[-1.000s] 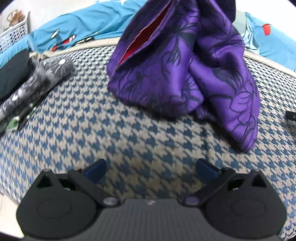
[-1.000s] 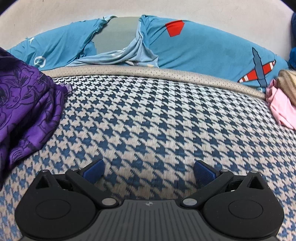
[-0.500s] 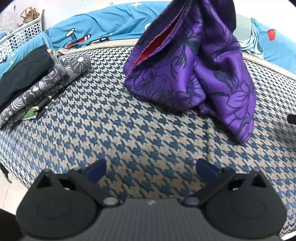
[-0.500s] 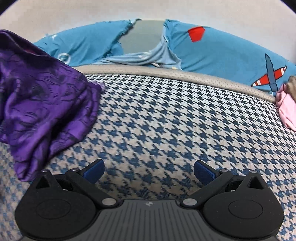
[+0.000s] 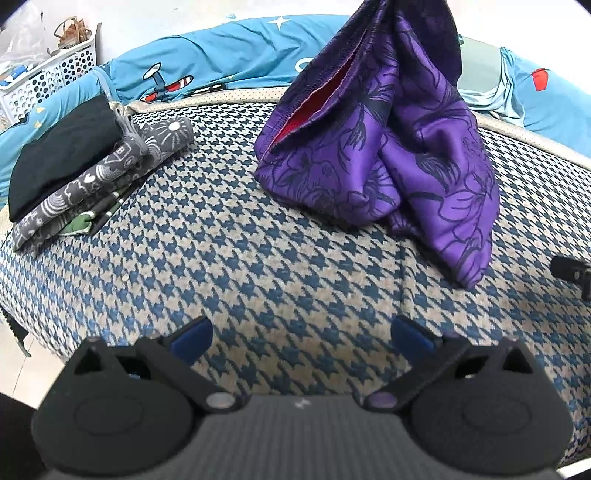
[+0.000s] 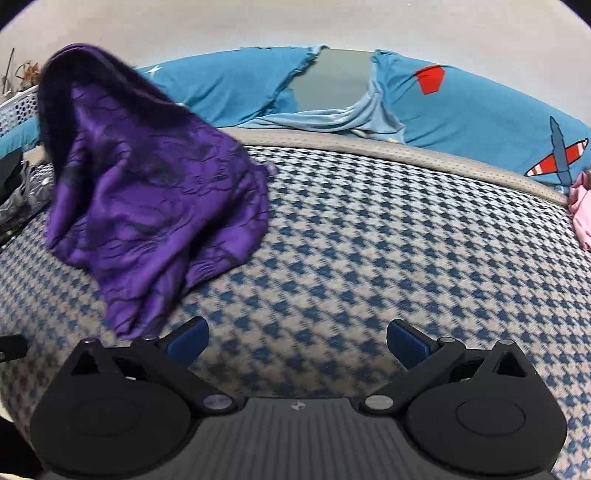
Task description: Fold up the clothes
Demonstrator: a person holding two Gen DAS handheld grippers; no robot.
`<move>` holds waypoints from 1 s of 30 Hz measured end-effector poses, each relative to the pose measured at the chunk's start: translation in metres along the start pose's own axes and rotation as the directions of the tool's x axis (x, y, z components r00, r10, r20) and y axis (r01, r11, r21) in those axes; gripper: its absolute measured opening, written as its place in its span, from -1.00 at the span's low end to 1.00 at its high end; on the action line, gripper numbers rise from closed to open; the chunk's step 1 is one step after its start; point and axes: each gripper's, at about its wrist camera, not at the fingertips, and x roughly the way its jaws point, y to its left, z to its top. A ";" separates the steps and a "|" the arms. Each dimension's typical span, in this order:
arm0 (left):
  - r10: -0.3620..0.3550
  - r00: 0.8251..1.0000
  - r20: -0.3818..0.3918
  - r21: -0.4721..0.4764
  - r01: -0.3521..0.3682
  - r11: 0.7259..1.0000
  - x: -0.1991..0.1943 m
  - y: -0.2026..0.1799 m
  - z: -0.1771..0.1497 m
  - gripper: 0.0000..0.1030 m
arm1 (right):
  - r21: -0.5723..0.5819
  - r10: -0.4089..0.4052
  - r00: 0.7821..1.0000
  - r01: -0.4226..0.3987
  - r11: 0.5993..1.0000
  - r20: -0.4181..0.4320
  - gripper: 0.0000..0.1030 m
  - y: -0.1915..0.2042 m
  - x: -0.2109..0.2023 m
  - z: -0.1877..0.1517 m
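We had drawn both tongs back from the purple garment (image 5: 373,147), which stood heaped on the checked bed (image 5: 258,258); left tongs (image 5: 301,338) and right tongs (image 6: 297,338) gaped wide, empty.

A houndstooth cover (image 5: 258,266) in blue and beige spreads over the bed. Behind it lies a blue sheet (image 6: 480,110) printed with red-and-white planes. A white perforated basket (image 5: 48,77) stands at the far left, against a pale wall (image 6: 295,26).
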 end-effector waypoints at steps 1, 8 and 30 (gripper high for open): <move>0.000 1.000 -0.001 -0.001 0.000 1.000 0.000 0.000 0.000 1.00 | -0.006 0.008 1.000 -0.008 1.000 0.002 1.00 0.004 -0.002 -0.002; 0.012 1.000 0.006 0.003 -0.012 1.000 -0.008 -0.002 -0.004 1.00 | -0.036 0.031 1.000 -0.031 0.999 -0.005 1.00 0.026 -0.013 -0.015; 0.041 0.999 0.001 -0.004 -0.041 0.999 -0.014 0.000 -0.008 1.00 | 0.017 0.062 0.997 -0.063 0.998 0.036 1.00 0.043 -0.033 -0.024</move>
